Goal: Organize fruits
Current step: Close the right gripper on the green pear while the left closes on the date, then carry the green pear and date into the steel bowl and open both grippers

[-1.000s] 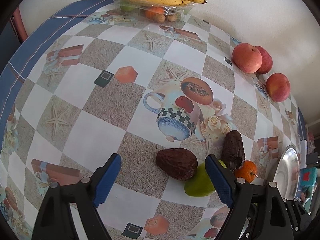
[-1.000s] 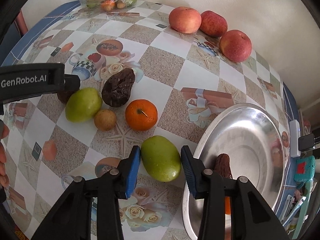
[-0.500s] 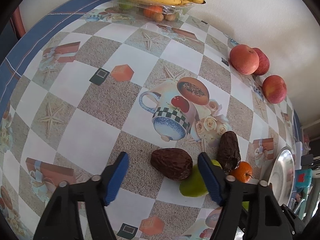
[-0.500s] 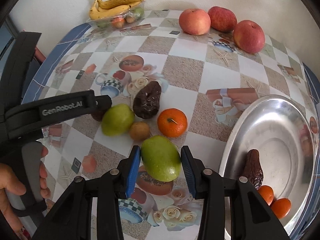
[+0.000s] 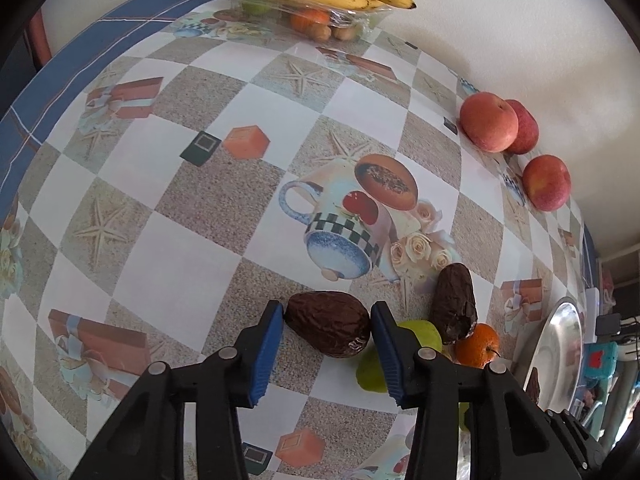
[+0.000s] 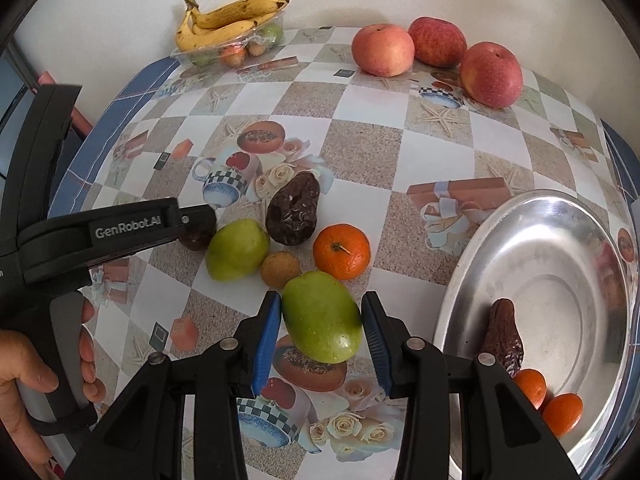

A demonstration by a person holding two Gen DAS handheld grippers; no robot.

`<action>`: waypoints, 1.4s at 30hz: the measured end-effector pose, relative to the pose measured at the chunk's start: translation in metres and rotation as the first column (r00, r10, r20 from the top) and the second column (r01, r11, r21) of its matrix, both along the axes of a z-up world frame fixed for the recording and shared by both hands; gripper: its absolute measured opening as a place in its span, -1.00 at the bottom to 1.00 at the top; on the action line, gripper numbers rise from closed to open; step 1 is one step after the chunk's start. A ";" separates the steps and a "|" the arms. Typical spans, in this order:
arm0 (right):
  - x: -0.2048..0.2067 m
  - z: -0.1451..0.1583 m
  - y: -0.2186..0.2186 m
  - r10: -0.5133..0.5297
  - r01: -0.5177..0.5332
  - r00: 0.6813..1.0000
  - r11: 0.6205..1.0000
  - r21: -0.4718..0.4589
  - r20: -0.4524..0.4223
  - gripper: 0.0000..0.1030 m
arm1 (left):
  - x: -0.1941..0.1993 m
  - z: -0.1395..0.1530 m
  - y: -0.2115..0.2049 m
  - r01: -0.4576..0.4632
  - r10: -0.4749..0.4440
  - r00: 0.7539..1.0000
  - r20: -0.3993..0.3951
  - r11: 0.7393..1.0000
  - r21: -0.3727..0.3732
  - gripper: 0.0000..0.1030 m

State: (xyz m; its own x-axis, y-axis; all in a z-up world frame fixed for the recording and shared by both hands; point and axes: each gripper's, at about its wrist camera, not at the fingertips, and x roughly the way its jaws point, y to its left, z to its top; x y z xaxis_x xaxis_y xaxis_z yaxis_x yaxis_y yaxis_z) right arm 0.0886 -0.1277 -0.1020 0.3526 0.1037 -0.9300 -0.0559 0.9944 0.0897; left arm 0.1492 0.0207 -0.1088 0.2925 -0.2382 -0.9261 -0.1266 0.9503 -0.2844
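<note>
Blue-padded left claw (image 5: 326,344) clamped on wrinkled brown avocado (image 5: 328,329) resting on desk (image 5: 180,240) at left, right claw (image 6: 320,336) clamped on green mango (image 6: 322,316) lifted near steel plate (image 6: 560,240) at right.

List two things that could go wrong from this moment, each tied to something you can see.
1. The right hand-held gripper holds the smooth green fruit by its sides; it might slip before reaching the steel tray.
2. The left hand-held gripper around the wrinkled dark fruit could nudge the green pear beside it.
</note>
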 end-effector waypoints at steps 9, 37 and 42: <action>-0.002 0.010 -0.013 -0.051 0.050 0.998 0.998 0.023 0.032 -0.17 | -0.003 0.018 0.003 -0.006 0.007 0.999 0.047 1.000 -0.012 -0.07; -0.027 0.046 -0.139 -0.472 0.472 0.878 0.881 0.025 0.074 -0.16 | -0.038 0.066 -0.108 0.291 -0.284 0.944 0.165 0.956 -0.021 -0.07; -0.025 0.045 -0.146 -0.492 0.493 0.867 0.870 0.013 0.077 -0.16 | -0.051 0.063 -0.153 0.399 -0.388 0.909 0.154 0.916 -0.047 -0.07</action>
State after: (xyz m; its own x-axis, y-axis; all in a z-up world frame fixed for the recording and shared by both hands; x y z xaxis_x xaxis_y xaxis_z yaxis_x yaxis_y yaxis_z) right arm 0.0641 -0.2734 -0.0572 0.4248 -0.1078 -0.8988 0.4352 0.8950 0.0983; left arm 0.0984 -0.1318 -0.0461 0.2852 -0.4278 -0.8577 0.2989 0.8899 -0.3445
